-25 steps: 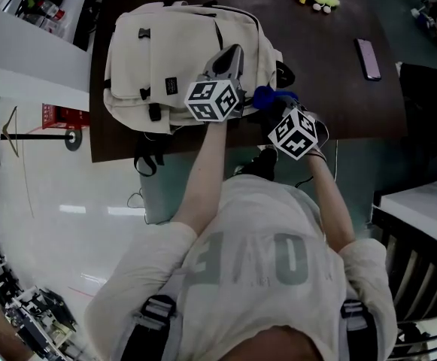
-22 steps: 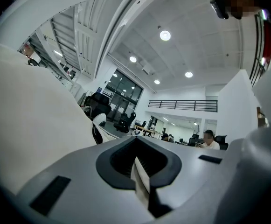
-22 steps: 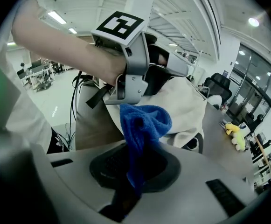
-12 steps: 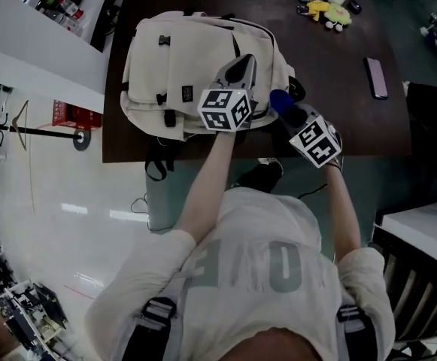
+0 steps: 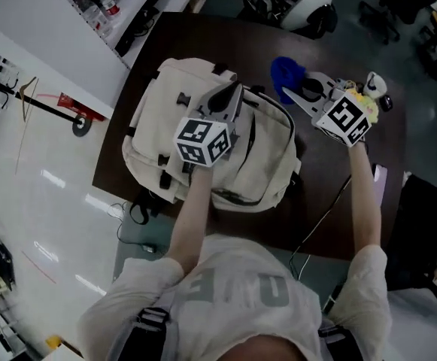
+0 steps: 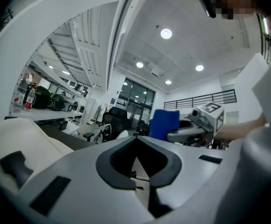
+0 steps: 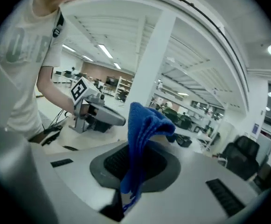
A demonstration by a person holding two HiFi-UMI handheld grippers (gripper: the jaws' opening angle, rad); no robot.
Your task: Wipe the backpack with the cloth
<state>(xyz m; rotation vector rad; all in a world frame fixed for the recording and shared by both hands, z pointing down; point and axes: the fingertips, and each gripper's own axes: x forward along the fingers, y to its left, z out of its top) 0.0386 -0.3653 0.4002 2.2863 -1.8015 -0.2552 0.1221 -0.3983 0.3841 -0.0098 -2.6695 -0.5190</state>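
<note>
A cream backpack (image 5: 165, 119) with black buckles lies on the dark brown table (image 5: 338, 224), toward its left side. My left gripper (image 5: 228, 96) rests on the backpack's top right part, jaws shut, with a sliver of cream fabric between them (image 6: 135, 155). The backpack's edge (image 6: 28, 139) shows at lower left in the left gripper view. To the right of the backpack and off it, my right gripper (image 5: 295, 92) is shut on a blue cloth (image 5: 284, 70). The cloth (image 7: 142, 139) stands up out of the right gripper (image 7: 137, 164) and also appears across the room-facing left gripper view as the blue cloth (image 6: 164, 122).
Small yellow toys (image 5: 372, 89) lie at the table's far right, a phone (image 5: 378, 183) near its right edge. A cable (image 5: 327, 216) runs over the front edge. Office chairs (image 5: 308, 6) stand beyond the table, white shelving (image 5: 120, 13) to the left.
My right gripper has carried the blue cloth from the front edge beside the backpack up and away to its far right side. The left gripper stays on the backpack; the head view has swung.
</note>
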